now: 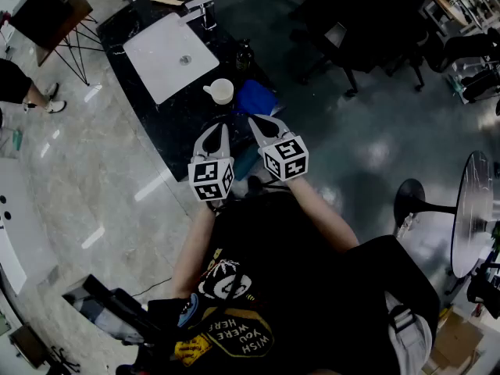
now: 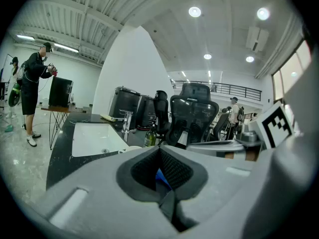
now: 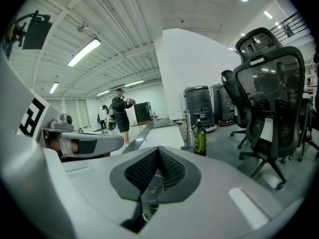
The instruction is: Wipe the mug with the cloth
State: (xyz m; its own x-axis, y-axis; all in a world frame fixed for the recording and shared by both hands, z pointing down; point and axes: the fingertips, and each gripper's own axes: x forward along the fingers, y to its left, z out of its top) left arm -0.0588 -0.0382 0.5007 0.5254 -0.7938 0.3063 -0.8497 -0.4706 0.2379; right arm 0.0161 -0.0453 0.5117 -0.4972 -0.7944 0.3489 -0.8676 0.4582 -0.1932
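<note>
Hovering over the near end of a long black polished countertop (image 1: 168, 127), a person holds 2 grey 2-jaw grippers side by side, seen from the head view looking steeply down. A white rectangular sink basin (image 1: 168, 53) is set into the counter farther off, with a chrome faucet (image 1: 205, 10) at its far edge. Between the basin and the grippers lies a folded bright blue cloth (image 1: 258, 98). Just beside it, on its left, stands a small white ceramic mug (image 1: 223, 91), upright, with its handle pointing left. A dark green glass bottle (image 1: 244, 53) stands beyond them. The left gripper (image 1: 221, 129) is clenched with nothing in it; its own view shows the pads meeting and a sliver of blue cloth beyond them. The right gripper (image 1: 258, 121) is likewise clamped together and empty, aimed past the bottle. Neither touches the mug or the cloth, so wiping has not begun. The cloth will likely be light, soft and limp, best pinched at a raised fold or its near edge. The mug is probably rigid, glazed, slippery and breakable, and light enough to skid. Its handle or rim wall would give the other gripper a steady hold.
</note>
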